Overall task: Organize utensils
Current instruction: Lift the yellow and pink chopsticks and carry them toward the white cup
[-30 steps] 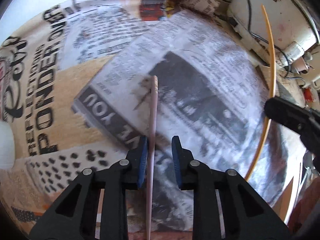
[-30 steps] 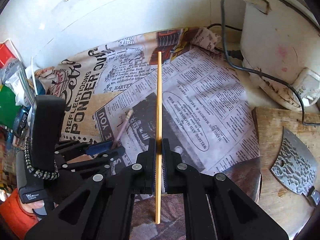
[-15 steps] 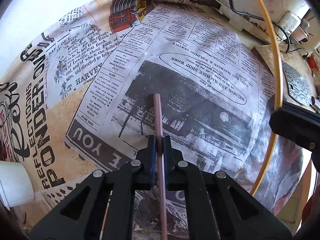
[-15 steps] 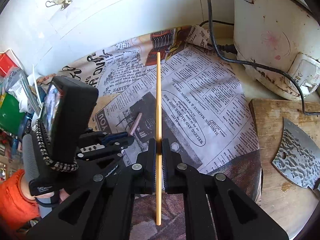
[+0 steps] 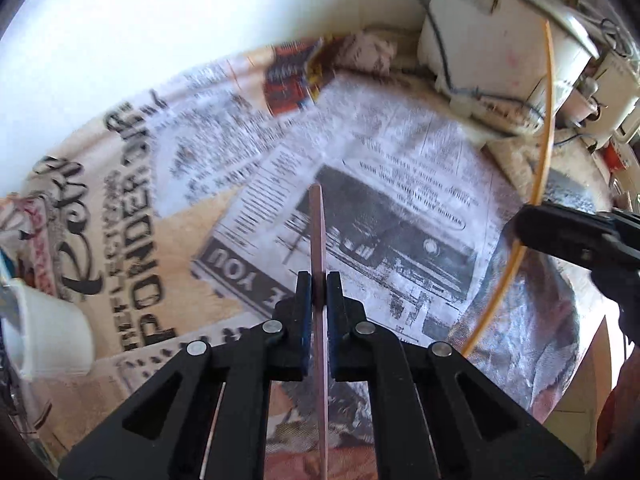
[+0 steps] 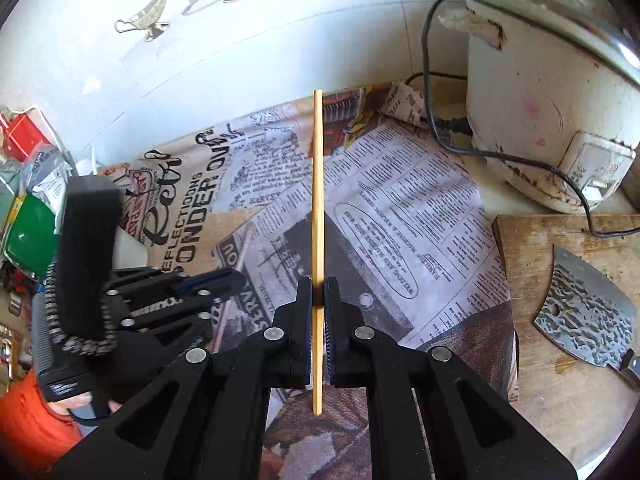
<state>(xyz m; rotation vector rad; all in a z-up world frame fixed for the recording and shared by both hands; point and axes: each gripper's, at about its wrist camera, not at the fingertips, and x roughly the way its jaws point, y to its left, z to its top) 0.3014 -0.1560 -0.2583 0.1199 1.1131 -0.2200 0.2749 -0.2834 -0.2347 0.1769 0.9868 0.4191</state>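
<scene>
While the left gripper (image 5: 319, 292) pinches a pinkish-brown chopstick (image 5: 317, 236) between its blue pads, the stick runs straight out past the fingertips and back down between the black arms toward the camera. Its jaws are pressed together on the stick, which hangs clear above the newspaper-print cloth (image 5: 400, 184) that covers the counter. Left of this gripper and lower in its view stands a white cup (image 5: 52, 328), blurred at the frame's edge. Ahead and to the right of the fingertips sits a worn white rice cooker (image 5: 480, 28) with a dark cord.

Further right, the right gripper (image 6: 318, 300) clamps a pale yellow chopstick (image 6: 317, 200) about a third of the way up its length; the long end points forward over the cloth, the short end juts back toward the camera. Its jaws are likewise closed tight on the stick. Seen from the left wrist, that yellow stick arcs along the right edge and passes through the black fingers there. From the right wrist, the left gripper lies just to the left and slightly lower, a hand in an orange sleeve (image 6: 28, 420) behind it. Right of the right gripper lies a wooden cutting board (image 6: 560, 360) bearing a hammered cleaver (image 6: 584, 316), with the rice cooker beyond it.
</scene>
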